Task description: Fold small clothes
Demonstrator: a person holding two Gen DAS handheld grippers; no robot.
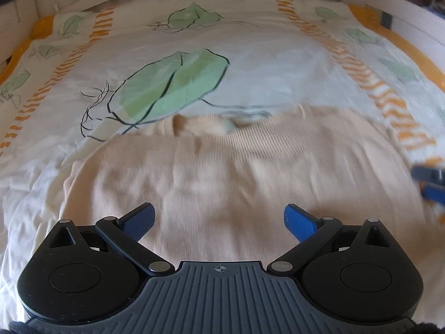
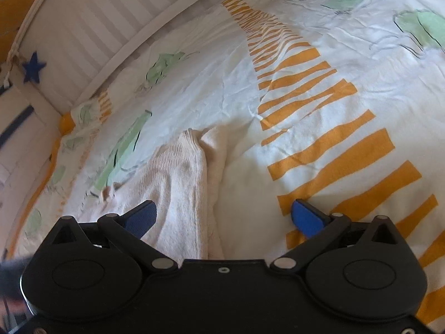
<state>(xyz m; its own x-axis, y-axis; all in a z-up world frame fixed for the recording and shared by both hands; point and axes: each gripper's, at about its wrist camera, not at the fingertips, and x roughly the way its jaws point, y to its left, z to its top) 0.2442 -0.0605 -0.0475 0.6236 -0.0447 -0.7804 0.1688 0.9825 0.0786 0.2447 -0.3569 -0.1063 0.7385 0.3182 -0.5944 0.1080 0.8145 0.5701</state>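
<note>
One bed [image 1: 278,64] fills both views, covered w/ a white sheet printed w/ green leaves and orange stripes; a white slatted frame [image 2: 91,27] runs along the far side.

On the sheet lies the sweater [image 1: 222,172], a pale peach knit, spread mostly flat in the left wrist view, neckline away from the camera. In the right wrist view its side edge is doubled over into a thick ridge w/ a ribbed cuff or hem at the far end; can't tell which.

Handling, as a guess: light, soft, stretchy, not fragile. Knit will sag and drag on the sheet, prob. bunching rather than sliding clean. Best to pinch at ribbed edges or the doubled ridge, where there's bulk to bite; a flat single layer would be harder to pick off w/o catching the sheet too.

Left hand-held gripper [image 1: 219,220]: jaws spread wide, holding nothing, over the sweater's near half. The frame is motion-blurred.

Right hand-held gripper [image 2: 222,217]: also released, empty, jaws straddling the sweater's folded side edge, one finger over knit, the other over bare sheet.
</note>
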